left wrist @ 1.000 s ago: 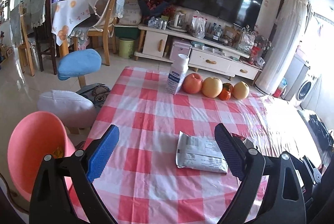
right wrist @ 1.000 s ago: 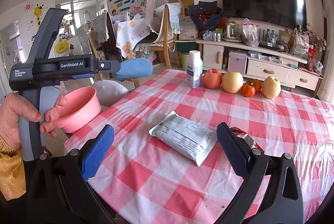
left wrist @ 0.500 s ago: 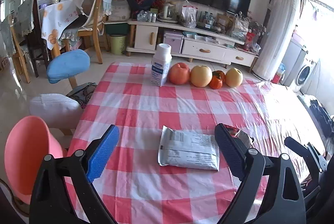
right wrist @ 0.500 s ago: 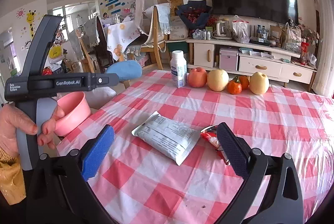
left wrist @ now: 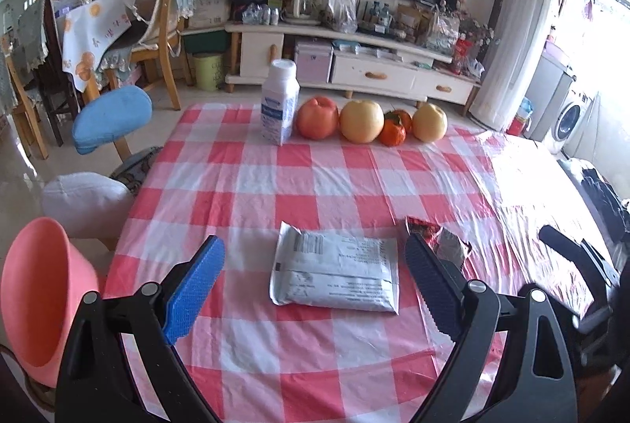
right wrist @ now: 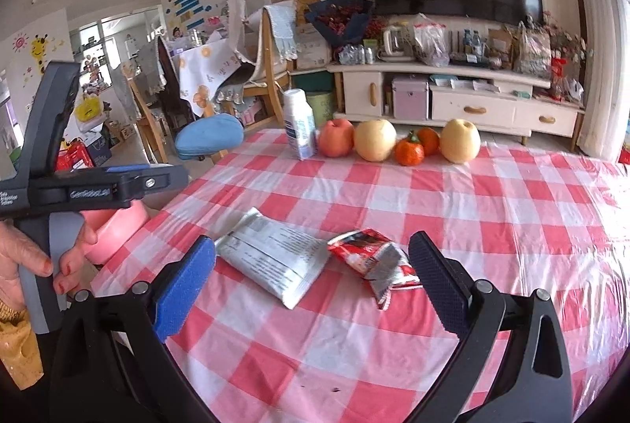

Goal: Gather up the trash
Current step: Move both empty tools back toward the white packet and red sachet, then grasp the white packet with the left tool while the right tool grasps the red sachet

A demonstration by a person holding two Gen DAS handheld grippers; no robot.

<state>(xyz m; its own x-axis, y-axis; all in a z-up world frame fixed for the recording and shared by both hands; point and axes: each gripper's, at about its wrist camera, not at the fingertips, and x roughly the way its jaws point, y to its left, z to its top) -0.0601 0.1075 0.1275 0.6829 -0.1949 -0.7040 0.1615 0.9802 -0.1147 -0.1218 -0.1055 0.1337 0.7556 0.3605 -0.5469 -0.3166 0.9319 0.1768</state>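
Note:
A flat silver-white wrapper (left wrist: 334, 275) (right wrist: 275, 259) lies on the red-and-white checked tablecloth (left wrist: 315, 179), near its front edge. A crumpled red-and-silver wrapper (left wrist: 437, 240) (right wrist: 374, 257) lies just right of it. My left gripper (left wrist: 315, 289) is open, raised above the table with the silver wrapper seen between its fingers. My right gripper (right wrist: 311, 285) is open too, hovering nearer the front edge, both wrappers showing between its fingers. A pink bin (left wrist: 43, 305) (right wrist: 114, 230) stands off the table's left edge.
At the far edge stand a white bottle (left wrist: 279, 104), an apple (left wrist: 317, 117), two pears and two small oranges (left wrist: 393, 131). Stools and chairs (left wrist: 110, 119) crowd the floor on the left. A TV cabinet (left wrist: 354, 68) fills the back wall. A hand (right wrist: 23, 257) holds the left gripper's handle.
Both grippers have shifted rightward and slightly back, so the wrappers sit more centred and the red wrapper is in fuller view. Both stayed open; nothing on the table moved.

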